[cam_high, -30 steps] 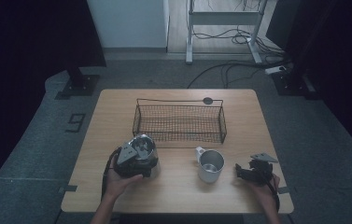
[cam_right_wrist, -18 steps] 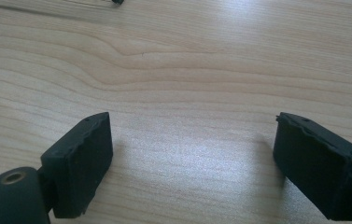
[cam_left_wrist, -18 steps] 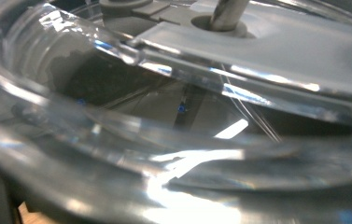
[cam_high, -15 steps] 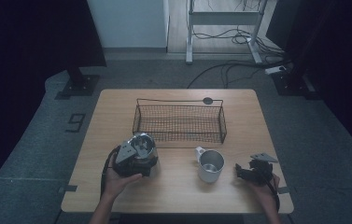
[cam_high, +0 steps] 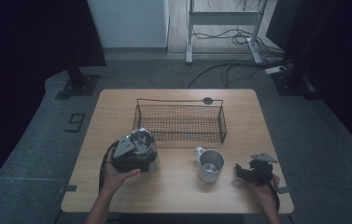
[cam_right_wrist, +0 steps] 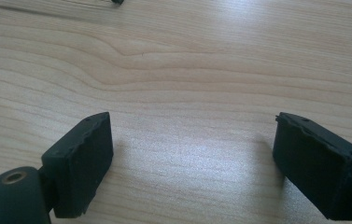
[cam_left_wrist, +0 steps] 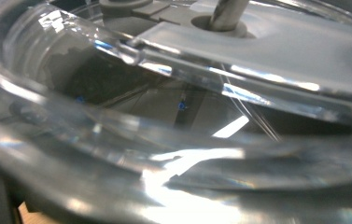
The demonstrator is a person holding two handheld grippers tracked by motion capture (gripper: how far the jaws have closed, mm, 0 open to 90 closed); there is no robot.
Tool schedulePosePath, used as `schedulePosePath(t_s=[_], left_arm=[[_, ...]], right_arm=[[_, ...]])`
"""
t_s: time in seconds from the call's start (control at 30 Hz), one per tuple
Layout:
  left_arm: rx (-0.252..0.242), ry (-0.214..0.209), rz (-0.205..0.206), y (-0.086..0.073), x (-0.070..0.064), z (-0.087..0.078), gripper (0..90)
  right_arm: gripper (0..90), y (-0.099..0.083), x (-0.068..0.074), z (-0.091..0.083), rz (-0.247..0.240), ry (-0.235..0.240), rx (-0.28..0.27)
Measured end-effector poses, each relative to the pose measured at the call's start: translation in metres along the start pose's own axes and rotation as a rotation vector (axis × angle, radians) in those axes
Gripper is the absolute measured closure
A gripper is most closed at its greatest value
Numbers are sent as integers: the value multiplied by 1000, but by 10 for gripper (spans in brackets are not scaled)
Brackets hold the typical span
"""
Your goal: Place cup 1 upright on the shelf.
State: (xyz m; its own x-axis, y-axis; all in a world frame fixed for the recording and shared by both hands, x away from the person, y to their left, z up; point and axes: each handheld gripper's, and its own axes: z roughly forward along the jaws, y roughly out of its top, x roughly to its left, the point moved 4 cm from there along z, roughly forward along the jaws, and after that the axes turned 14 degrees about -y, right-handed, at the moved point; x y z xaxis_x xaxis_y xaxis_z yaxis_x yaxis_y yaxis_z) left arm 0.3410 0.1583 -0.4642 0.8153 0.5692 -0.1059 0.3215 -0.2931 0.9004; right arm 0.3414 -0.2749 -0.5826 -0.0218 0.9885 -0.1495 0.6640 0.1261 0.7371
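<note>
The high view looks forward and down from above the near edge of the wooden table (cam_high: 178,196), far enough off to take in the whole top, the wire basket (cam_high: 179,122) toward its far side and the floor beyond. The left gripper view sits pressed up against a clear glass vessel (cam_left_wrist: 173,140), too close to frame it whole. The right gripper view looks steeply down at the table (cam_right_wrist: 178,70) from just above it, sharing that bare wood with the high view.
</note>
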Motion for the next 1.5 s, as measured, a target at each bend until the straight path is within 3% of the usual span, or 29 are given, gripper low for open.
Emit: schedulePosePath(t_s=[0.73, 1.5], left_arm=[[-7, -15, 29, 31, 3, 3, 43], [-31, -4, 5, 49, 16, 4, 43]], right_arm=[[126, 0, 0, 0, 3, -2, -2], [129, 0, 0, 0, 11, -7, 0]])
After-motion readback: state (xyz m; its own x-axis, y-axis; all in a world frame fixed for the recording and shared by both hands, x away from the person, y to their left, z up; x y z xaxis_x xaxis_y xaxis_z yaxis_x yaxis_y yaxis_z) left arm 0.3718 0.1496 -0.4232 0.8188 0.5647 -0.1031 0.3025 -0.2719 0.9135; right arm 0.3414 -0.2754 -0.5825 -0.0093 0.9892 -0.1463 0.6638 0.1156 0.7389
